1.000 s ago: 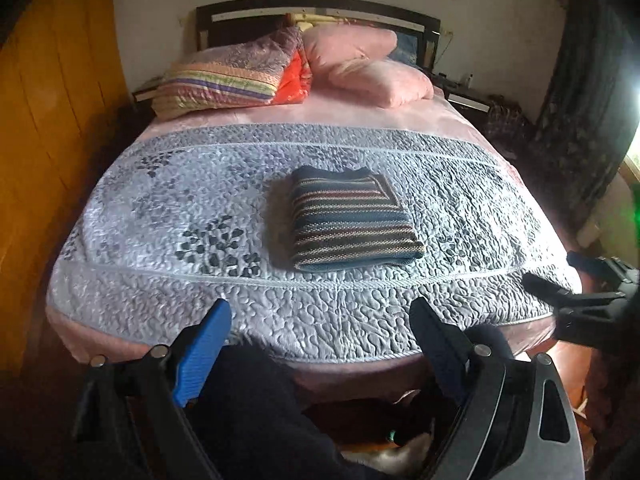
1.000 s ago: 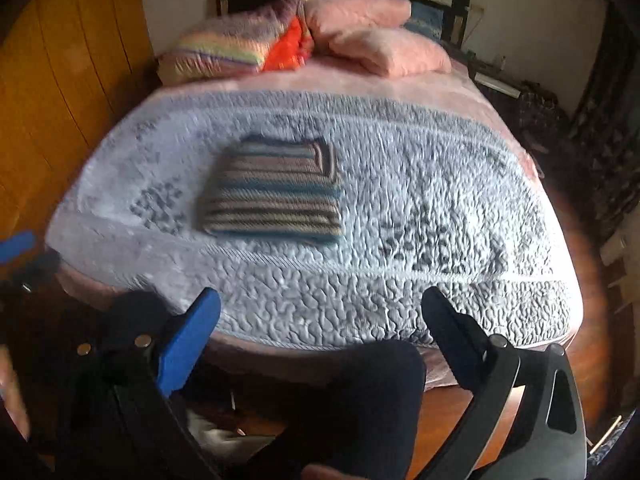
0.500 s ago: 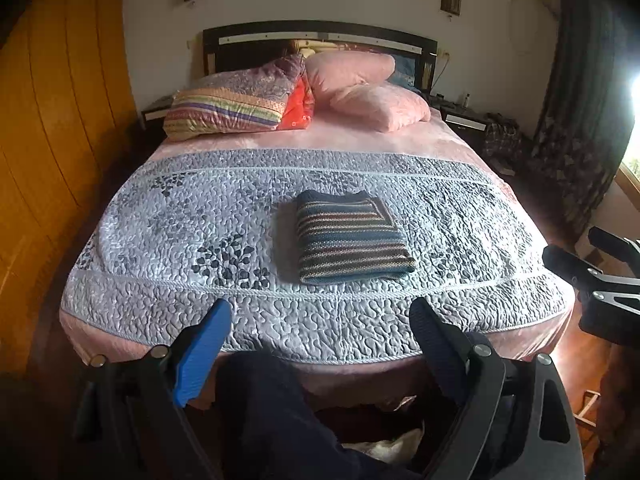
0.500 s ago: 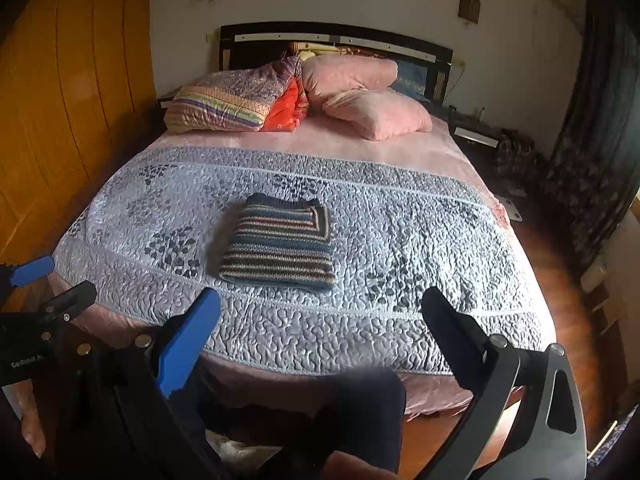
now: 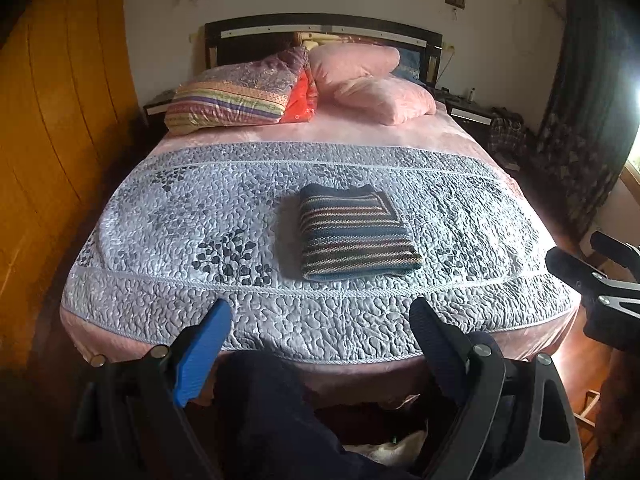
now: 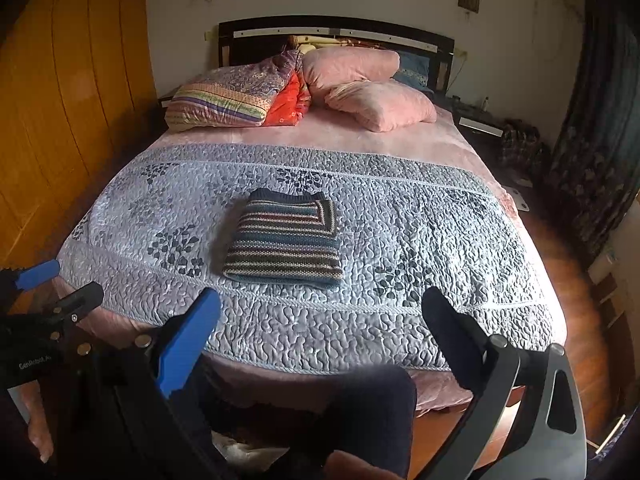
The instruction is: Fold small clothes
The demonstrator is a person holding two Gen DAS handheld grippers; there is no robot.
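Both sets of fingers stand wide apart and empty, the left gripper and right gripper held back off the foot edge of the bed. One striped sweater lies squarely folded mid-bed, nearer the foot edge. Folding looks finished; next would come another garment, though none shows.

1. pretty dim room; daylight blows out to white glare at the right edge of the left wrist view
2. quilt catches a soft sheen; folded sweater drops a shadow on its left side
3. heavy fisheye bend; black vignette corners; floor under the bed's foot edge is murky
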